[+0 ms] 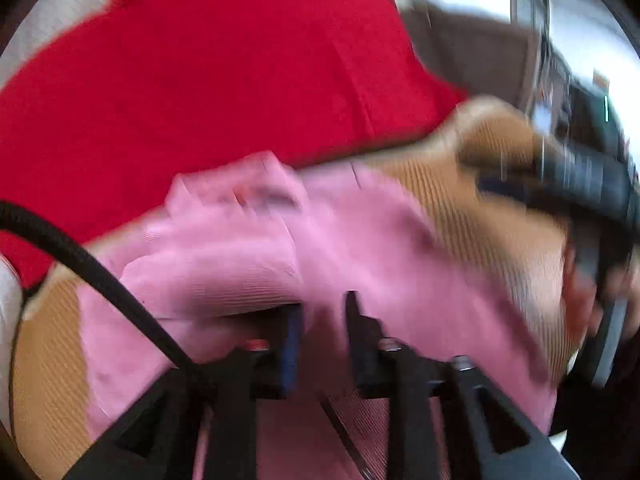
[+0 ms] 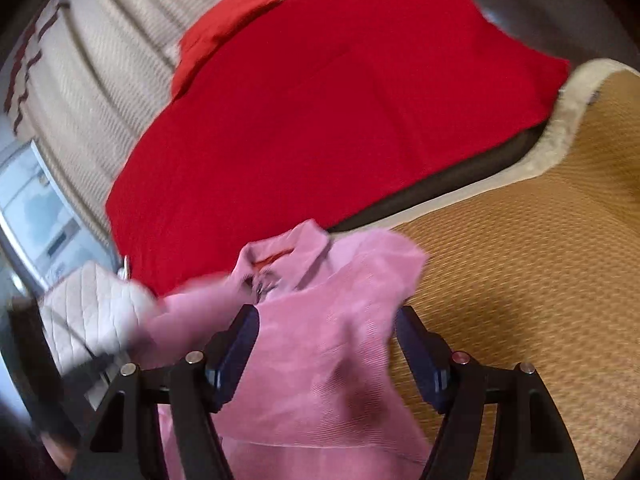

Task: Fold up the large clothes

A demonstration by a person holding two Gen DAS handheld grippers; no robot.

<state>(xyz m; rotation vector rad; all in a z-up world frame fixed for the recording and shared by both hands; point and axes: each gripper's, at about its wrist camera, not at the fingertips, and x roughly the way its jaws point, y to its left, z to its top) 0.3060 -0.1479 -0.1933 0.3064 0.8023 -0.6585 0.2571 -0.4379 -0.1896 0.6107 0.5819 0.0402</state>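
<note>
Honestly no containers on my feeds, just soft surfaces: a pink garment [image 2: 320, 344] lies rumpled on a tan woven mat [image 2: 540, 280], and beyond it a red cloth [image 2: 320, 100] covers a dark cushion edge. From the right wrist camera I see the collar end of the pink garment pointing away from me toward the red cloth, its long axis running roughly from my gripper up to that collar. Right gripper [image 2: 326, 344] is angled down over the body of the garment, jaws wide, fabric lying between them but the pads not pressing it. Left gripper [image 1: 322, 332] also tilts down over the pink fabric; its jaws stand narrow with a clear gap, and I see cloth under them, not pinched. Left view is heavily blurred. A black cable [image 1: 100, 280] crosses its lower left, and at the right edge I can make out the other tool's dark body with a hand [image 1: 612, 296] on it. A quilted white sleeve [image 2: 92, 312] shows at left in the right view.
</note>
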